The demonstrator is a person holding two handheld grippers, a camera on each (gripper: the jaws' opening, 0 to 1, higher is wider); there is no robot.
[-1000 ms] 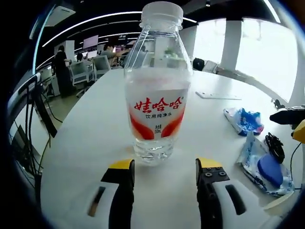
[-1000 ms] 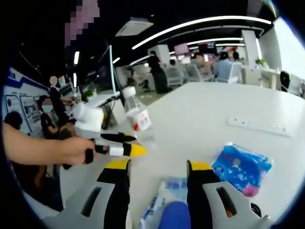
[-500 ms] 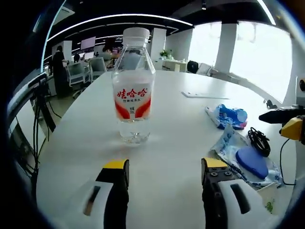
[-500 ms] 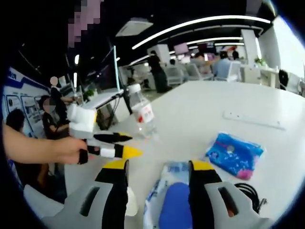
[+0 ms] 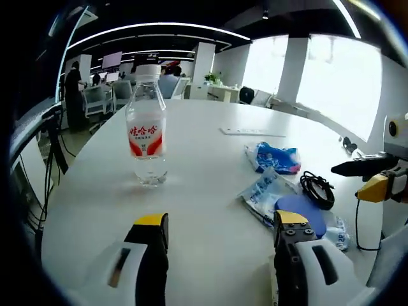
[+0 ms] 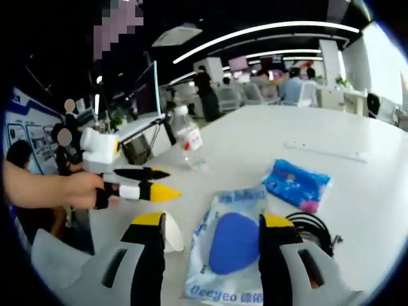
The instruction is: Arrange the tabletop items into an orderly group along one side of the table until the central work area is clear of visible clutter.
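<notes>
We see bright daylight from blown-out windows far beyond the left gripper's fingertips, washing out detail there. Curved ceiling light strips glare above, bent by fisheye distortion. The white table reflects evenly, shadows soft and faint. The water bottle ahead of the left finger looks sharp; the background office is soft. Nearest the fingers in the right gripper view, edges smear slightly.

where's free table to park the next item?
Bare patches: the table between the water bottle and the clear pouch, and the far stretch behind the bottle up to the white strip. Crowded: the blue packet, pouch and black cable bunch together, beside the right tool. Both tools are open.
</notes>
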